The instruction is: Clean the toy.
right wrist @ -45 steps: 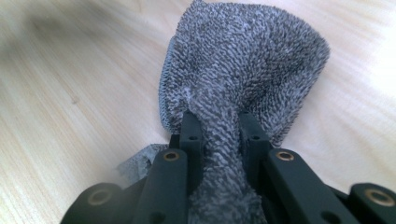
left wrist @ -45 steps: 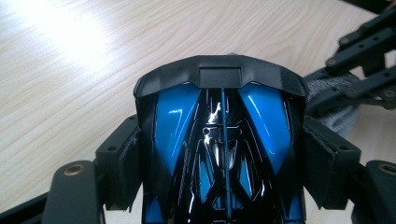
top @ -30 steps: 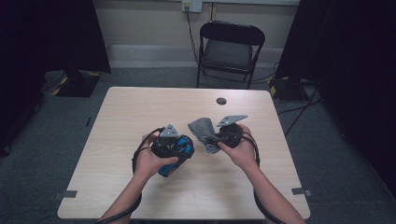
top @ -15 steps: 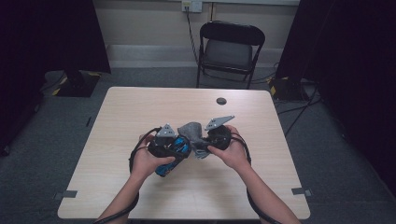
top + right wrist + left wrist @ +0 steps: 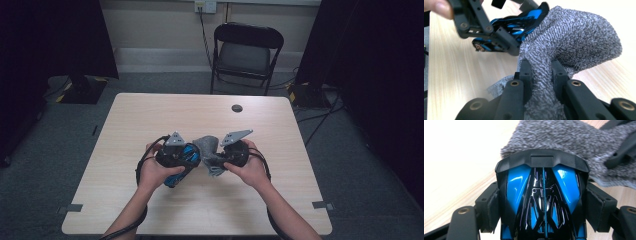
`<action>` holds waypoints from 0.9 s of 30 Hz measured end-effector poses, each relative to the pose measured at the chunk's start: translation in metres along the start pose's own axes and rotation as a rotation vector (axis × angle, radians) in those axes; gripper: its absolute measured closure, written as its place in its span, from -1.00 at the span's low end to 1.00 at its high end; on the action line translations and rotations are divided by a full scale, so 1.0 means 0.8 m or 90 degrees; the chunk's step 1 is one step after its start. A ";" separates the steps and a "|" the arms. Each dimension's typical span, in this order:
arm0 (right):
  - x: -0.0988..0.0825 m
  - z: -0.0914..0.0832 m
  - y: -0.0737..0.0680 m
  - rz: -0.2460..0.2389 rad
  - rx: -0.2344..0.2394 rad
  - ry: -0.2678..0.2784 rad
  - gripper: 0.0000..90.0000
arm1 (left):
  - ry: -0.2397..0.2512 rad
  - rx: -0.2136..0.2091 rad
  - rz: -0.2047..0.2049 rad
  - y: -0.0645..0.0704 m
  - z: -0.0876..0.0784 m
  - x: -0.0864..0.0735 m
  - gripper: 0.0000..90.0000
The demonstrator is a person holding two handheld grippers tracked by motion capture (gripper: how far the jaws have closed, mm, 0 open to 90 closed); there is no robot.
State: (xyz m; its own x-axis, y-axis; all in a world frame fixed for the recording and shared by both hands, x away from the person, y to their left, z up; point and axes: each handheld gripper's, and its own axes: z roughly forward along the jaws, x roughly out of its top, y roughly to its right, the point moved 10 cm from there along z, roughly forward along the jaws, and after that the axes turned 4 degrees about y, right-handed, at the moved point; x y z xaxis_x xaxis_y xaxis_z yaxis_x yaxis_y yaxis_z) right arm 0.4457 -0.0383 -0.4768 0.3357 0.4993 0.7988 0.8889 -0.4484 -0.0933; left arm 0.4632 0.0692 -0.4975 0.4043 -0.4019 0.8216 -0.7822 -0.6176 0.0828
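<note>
A glossy blue and black toy car sits between the pads of my left gripper, which is shut on its sides. My right gripper is shut on a bunched grey knitted cloth. The cloth lies against the car's far end. In the high view both hands hold the grippers close together over the middle of the table, with the car on the left and the cloth between the left gripper and the right gripper.
The light wooden table carries a small black round object near its far edge. A black folding chair stands behind the table. Cables trail on the floor at the right.
The right gripper has brought the cloth leftward against the car. The left hand has kept nearly still.
</note>
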 end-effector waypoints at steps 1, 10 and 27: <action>-0.001 -0.001 -0.002 -0.002 0.002 0.001 0.70 | 0.001 0.002 0.002 -0.001 0.000 0.000 -0.43; -0.008 -0.002 -0.014 -0.004 0.019 0.002 0.70 | 0.007 0.016 -0.007 -0.010 -0.006 0.000 -0.43; -0.023 -0.001 -0.031 -0.004 0.046 -0.005 0.70 | 0.012 0.047 -0.027 -0.029 -0.015 -0.003 -0.43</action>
State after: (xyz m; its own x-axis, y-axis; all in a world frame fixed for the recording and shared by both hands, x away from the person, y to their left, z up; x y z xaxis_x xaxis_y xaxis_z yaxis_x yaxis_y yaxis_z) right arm 0.4172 -0.0368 -0.4887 0.3325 0.5083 0.7944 0.9112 -0.3903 -0.1317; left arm 0.4746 0.0928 -0.4943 0.4261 -0.3618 0.8292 -0.7277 -0.6816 0.0765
